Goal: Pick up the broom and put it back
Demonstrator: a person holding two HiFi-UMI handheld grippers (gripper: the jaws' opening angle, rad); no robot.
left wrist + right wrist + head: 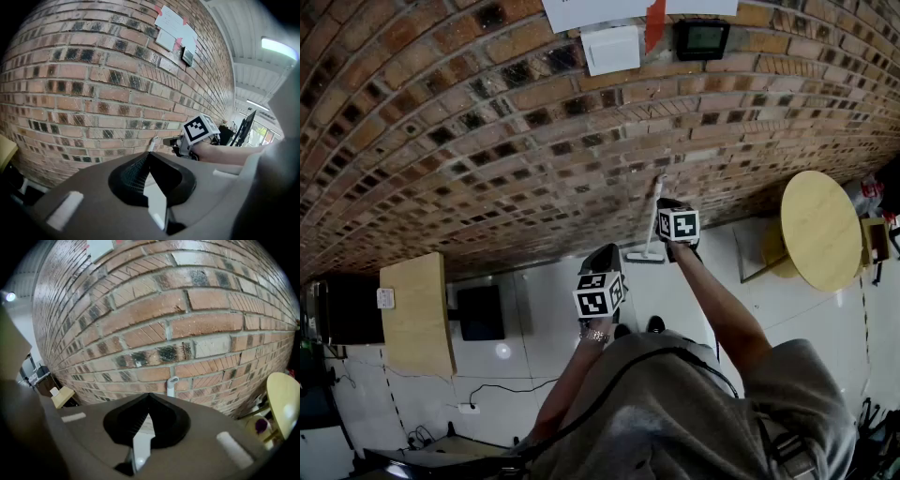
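Observation:
A white broom leans upright against the brick wall, its head on the white floor. My right gripper is just to its right and close to the handle, jaws shut. In the right gripper view the handle's top stands against the bricks a little beyond and right of the closed tips, so it is not between them. My left gripper hangs lower and to the left, shut and empty. From the left gripper view I see the broom handle and the right gripper beside it.
A round wooden table stands at the right near the wall. A pale wooden cabinet and a black box are at the left. A cable trails over the floor. Paper notices and a small screen hang on the wall.

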